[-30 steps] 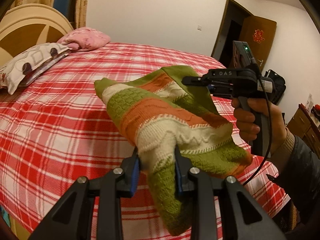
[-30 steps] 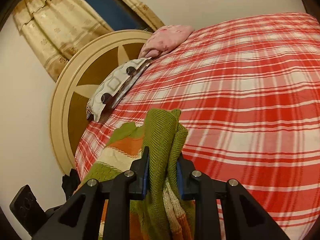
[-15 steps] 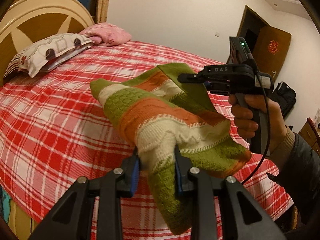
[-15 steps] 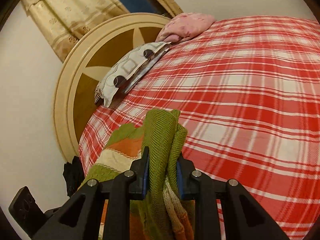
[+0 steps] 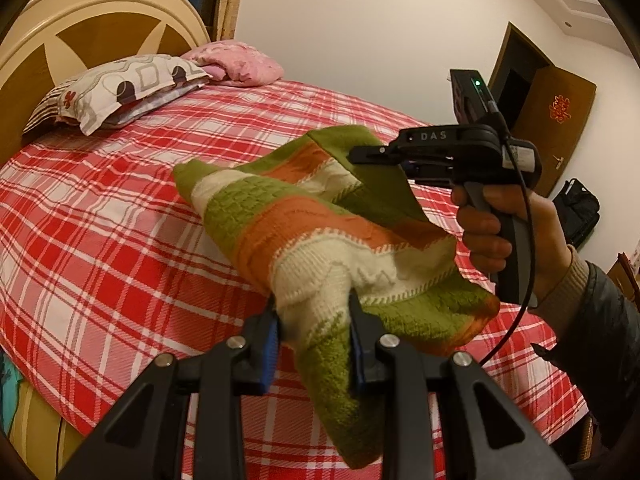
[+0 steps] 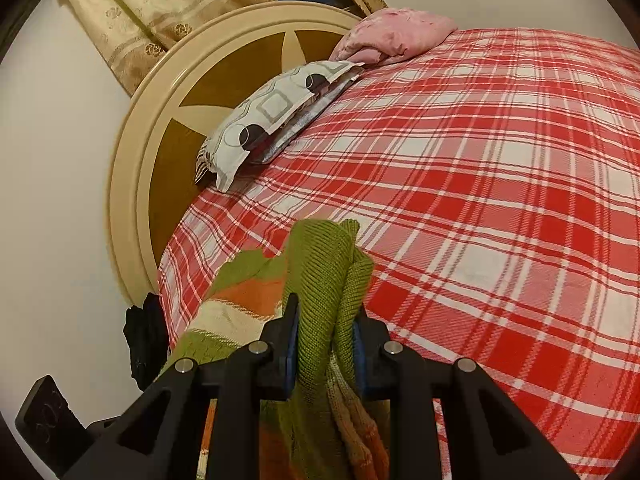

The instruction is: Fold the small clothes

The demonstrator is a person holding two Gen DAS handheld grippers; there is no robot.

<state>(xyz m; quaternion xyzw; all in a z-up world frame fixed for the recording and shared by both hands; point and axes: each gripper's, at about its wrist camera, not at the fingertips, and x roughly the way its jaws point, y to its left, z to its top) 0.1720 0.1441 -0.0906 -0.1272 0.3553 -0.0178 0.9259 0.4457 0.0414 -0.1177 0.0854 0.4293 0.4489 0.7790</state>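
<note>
A small knitted sweater (image 5: 316,232) striped green, orange and cream hangs in the air above the bed. My left gripper (image 5: 314,320) is shut on its cream and green near end. My right gripper (image 5: 356,156), held by a hand at the right of the left wrist view, is shut on the green far edge. In the right wrist view that gripper (image 6: 324,320) pinches a bunched green fold of the sweater (image 6: 320,272), and the rest of it hangs down to the left.
A bed with a red and white plaid cover (image 5: 120,220) lies below. A patterned pillow (image 5: 120,88) and a pink bundle (image 5: 236,64) sit by the round headboard (image 5: 72,40). A door (image 5: 556,120) and a black bag (image 5: 580,208) are at the right.
Both grippers have swung with the sweater toward the headboard, so pillow and headboard show more fully. The holds on the sweater are unchanged.
</note>
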